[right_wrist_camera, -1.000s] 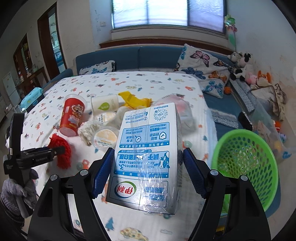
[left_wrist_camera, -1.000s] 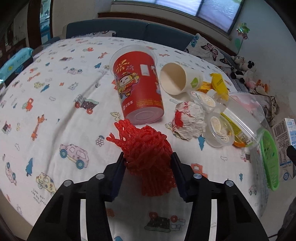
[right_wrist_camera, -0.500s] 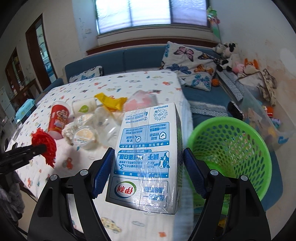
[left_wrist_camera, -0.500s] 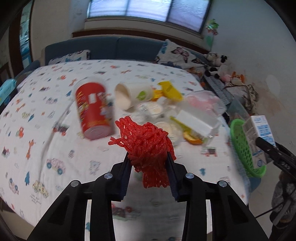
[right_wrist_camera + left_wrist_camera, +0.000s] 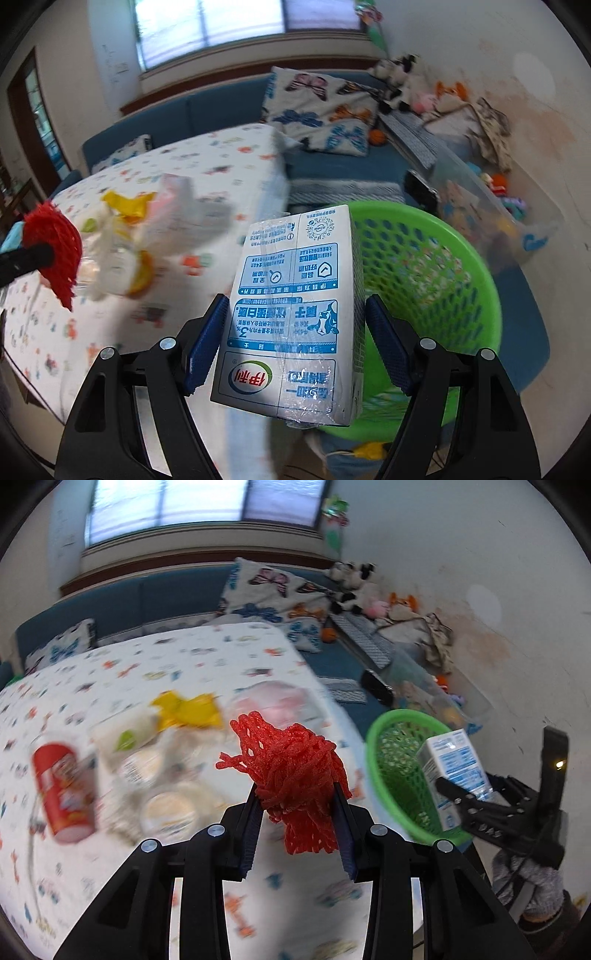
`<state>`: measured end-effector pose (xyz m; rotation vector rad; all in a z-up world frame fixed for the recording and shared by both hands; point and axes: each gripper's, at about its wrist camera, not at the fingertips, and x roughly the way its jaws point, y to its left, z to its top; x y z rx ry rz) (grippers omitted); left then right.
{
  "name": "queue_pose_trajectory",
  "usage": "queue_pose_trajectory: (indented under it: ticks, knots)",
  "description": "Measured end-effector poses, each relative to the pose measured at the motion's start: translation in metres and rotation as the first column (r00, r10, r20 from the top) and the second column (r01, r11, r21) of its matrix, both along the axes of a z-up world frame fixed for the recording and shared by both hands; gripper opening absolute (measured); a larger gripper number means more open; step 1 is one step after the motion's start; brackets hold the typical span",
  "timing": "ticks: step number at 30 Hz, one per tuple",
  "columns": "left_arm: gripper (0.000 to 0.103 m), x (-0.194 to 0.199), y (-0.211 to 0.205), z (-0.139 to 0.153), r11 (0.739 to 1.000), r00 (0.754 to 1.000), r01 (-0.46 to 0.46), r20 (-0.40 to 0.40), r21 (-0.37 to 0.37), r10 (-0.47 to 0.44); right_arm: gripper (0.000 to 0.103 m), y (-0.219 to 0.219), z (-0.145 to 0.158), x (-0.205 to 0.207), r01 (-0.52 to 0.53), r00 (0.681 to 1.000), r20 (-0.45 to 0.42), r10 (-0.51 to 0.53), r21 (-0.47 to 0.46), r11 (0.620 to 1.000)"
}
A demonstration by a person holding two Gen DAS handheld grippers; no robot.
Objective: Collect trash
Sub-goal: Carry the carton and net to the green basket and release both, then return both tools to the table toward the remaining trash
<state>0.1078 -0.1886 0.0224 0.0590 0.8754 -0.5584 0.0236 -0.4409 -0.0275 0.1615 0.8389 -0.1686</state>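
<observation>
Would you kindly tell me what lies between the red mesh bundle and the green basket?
Only the table's printed cloth edge, otherwise bare, as the left wrist view shows between the red mesh bundle and green basket.

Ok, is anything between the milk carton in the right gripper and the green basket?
Nothing visible. The right gripper holds the milk carton at the near rim of the green basket, whose mouth is open. The left gripper, holding the red mesh, is off to the side over the table.
</observation>
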Motion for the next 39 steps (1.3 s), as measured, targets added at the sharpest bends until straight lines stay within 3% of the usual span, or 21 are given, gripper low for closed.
queue_pose_trajectory:
  ticks: [13,26,33,36,39]
  knots:
    - [0.036,0.006,-0.115,-0.007,0.981,0.981,0.193,-0.027,0.026,-0.193,0.076,-0.06,-0.038,-0.004,0.109,0.992,-0.067,-0.104,0.062,0.992]
    - [0.041,0.003,-0.185,-0.037,0.948,0.95,0.309,-0.072,0.073,-0.304,0.077,-0.078,-0.024,-0.035,0.15,0.988,-0.039,-0.149,0.046,0.988]
    - [0.061,0.001,-0.193,-0.049,0.941,0.944,0.325,-0.082,0.095,-0.318,0.077,-0.08,-0.018,-0.045,0.165,0.986,-0.024,-0.164,0.051,0.985]
    - [0.077,0.0,-0.189,-0.048,0.94,0.943,0.331,-0.076,0.081,-0.325,0.077,-0.078,-0.015,-0.047,0.163,0.987,-0.018,-0.163,0.047,0.985]
    - [0.077,-0.005,-0.185,-0.044,0.939,0.941,0.337,-0.054,0.076,-0.333,0.077,-0.075,-0.013,-0.047,0.159,0.987,-0.011,-0.159,0.049,0.986]
